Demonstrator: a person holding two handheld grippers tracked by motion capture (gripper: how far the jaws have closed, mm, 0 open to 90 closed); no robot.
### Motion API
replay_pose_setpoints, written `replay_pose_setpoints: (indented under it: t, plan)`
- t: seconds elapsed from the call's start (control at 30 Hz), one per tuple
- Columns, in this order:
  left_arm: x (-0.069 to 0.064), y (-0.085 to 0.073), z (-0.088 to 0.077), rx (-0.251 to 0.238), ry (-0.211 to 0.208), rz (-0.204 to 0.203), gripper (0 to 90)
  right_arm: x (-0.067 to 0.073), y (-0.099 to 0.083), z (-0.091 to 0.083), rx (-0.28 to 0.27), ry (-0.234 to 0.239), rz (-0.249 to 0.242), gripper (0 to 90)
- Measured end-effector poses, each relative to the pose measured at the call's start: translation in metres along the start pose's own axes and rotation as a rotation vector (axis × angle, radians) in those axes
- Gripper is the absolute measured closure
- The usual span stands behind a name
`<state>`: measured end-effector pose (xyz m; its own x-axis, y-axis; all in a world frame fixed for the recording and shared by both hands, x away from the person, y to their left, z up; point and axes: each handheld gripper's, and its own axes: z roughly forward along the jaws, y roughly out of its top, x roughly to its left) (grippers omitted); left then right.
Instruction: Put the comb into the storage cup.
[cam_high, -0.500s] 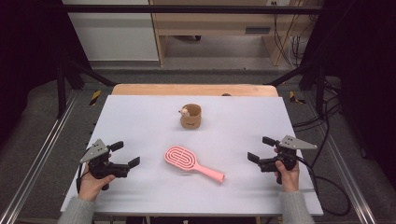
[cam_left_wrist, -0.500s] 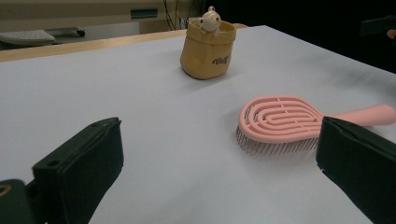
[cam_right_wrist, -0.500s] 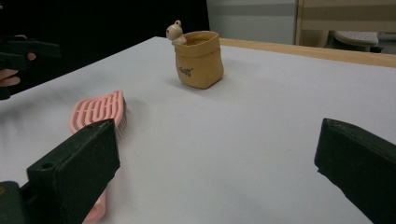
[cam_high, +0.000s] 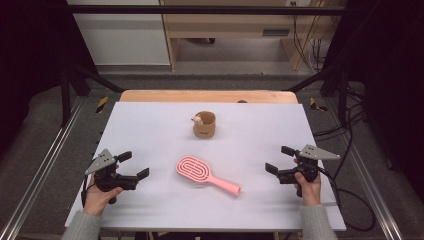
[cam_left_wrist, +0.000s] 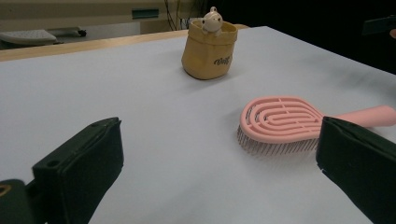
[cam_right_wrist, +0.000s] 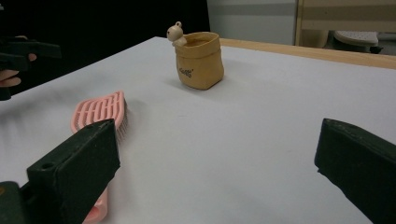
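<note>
On the table (cam_high: 150, 125): one hairbrush (cam_high: 206, 175), one pot (cam_high: 204, 124); both grippers' fingers apart.

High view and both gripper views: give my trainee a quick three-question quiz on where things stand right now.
1. True or false: the left gripper is shut on the pink hairbrush.
2. Which lies farther from the person, the hairbrush or the tan cup?
A. hairbrush
B. cup
3. Fill in: the small animal figure sits on the cup's ____.

Key
1. False: both the left gripper and the right gripper stand open and empty, apart from the brush on the white table.
2. B
3. rim
</note>
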<state>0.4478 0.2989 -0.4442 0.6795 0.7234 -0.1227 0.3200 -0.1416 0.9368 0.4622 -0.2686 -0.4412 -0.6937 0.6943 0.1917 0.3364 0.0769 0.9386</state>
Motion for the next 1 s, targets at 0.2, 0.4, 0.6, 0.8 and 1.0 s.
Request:
replay_pose_setpoints:
  t: [0.2,0.4,0.6,0.8,1.0]
  plan:
    - [0.0,0.0,0.0,-0.001,0.001,0.0,0.8,0.004,0.003,0.003,0.011,0.0,-0.012,0.4]
    - [0.0,0.0,0.001,0.001,0.005,0.0,0.8,0.01,0.007,0.006,0.032,-0.003,-0.028,0.4]
    - [0.0,0.0,0.001,0.006,0.007,0.003,0.8,0.016,0.012,0.01,0.054,0.005,-0.036,0.4]
    - [0.0,0.0,0.001,0.006,0.006,0.003,0.8,0.024,0.016,0.016,0.074,0.022,-0.051,0.4]
    - [0.0,0.0,0.001,0.006,0.008,0.003,0.8,0.031,0.019,0.021,0.102,0.031,-0.066,0.4]
